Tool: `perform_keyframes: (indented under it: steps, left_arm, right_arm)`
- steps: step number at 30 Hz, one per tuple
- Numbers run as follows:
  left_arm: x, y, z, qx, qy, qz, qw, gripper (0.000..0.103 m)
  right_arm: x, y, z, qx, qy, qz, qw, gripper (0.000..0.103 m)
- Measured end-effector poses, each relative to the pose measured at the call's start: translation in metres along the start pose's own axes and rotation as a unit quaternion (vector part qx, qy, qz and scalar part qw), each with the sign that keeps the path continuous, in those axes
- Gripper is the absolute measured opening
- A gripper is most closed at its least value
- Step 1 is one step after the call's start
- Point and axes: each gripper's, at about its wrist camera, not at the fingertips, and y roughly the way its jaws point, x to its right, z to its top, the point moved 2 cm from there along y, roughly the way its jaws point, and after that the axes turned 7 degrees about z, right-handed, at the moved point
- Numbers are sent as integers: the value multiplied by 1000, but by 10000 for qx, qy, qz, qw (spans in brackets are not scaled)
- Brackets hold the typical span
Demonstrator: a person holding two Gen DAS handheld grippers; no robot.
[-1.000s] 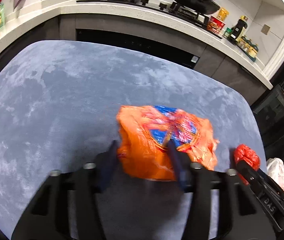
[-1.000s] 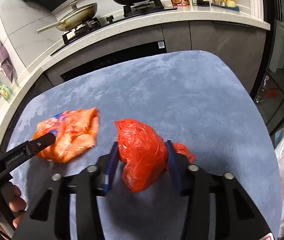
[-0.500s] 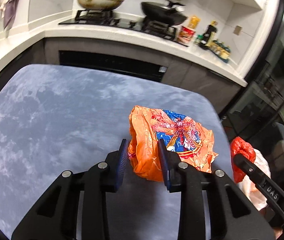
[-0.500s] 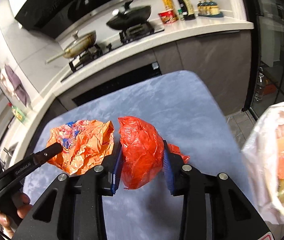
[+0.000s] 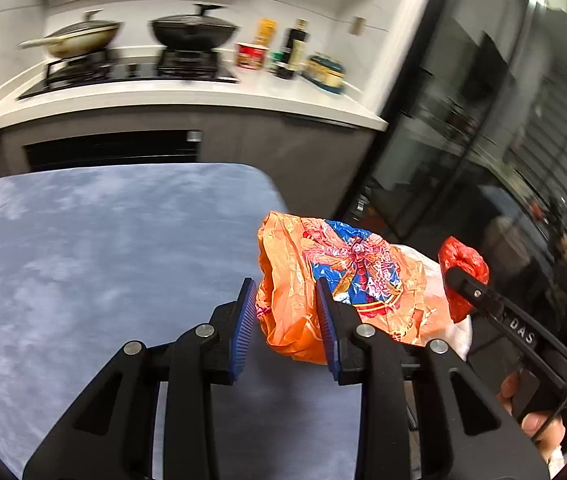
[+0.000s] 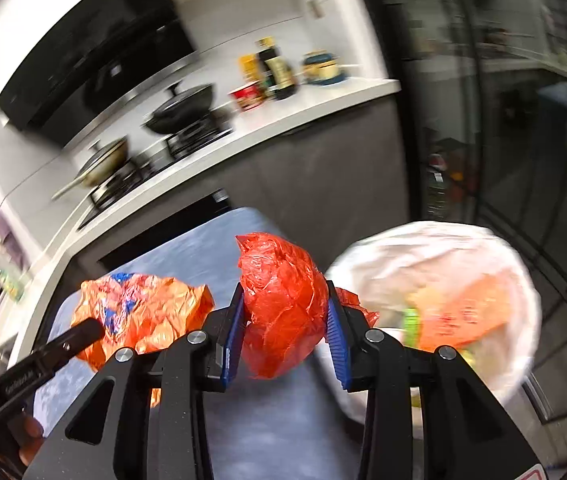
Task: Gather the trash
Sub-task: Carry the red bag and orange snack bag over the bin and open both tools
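My left gripper point(image 5: 287, 316) is shut on a crumpled orange bag with a blue and red print point(image 5: 339, 276), held in the air past the right edge of the blue-grey table point(image 5: 103, 248). My right gripper point(image 6: 283, 320) is shut on a crumpled red plastic bag point(image 6: 279, 304), also lifted. The red bag shows to the right in the left wrist view point(image 5: 463, 268), the orange bag to the left in the right wrist view point(image 6: 143, 312). A white-lined trash bin point(image 6: 435, 256) with orange and green waste in it stands low at the right, beside the table.
A kitchen counter point(image 5: 203, 92) with a stove, a pan point(image 5: 79, 38) and a black wok point(image 5: 193, 32), plus bottles and a red cup, runs behind the table. Dark glass doors point(image 5: 483, 140) stand at the right.
Both grippers closed on their bags, lifted them off the table and swung right. The trash bin has come into the right wrist view.
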Motion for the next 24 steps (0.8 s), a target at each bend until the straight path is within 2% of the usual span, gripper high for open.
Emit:
perform_keyframes:
  steps: [5,12,17,24]
  left_arm:
    - [55,24,-8,-151,298,-202,9992,30]
    - [115,54,-19,-335,656,-364,9966,30]
    - [140,68,-24,-410,908,-353,9944,30]
    - [161,84,-31,-460,1217,-247,9912,30]
  right_arm:
    - [53,-29,6,171,288,-379,9987,36]
    - [102,-45,9,241,494,-717,9959,36]
    - [120,-42,8,222,645,-778,9946,37]
    - [124,-31,10,180,678,-771,9946,37]
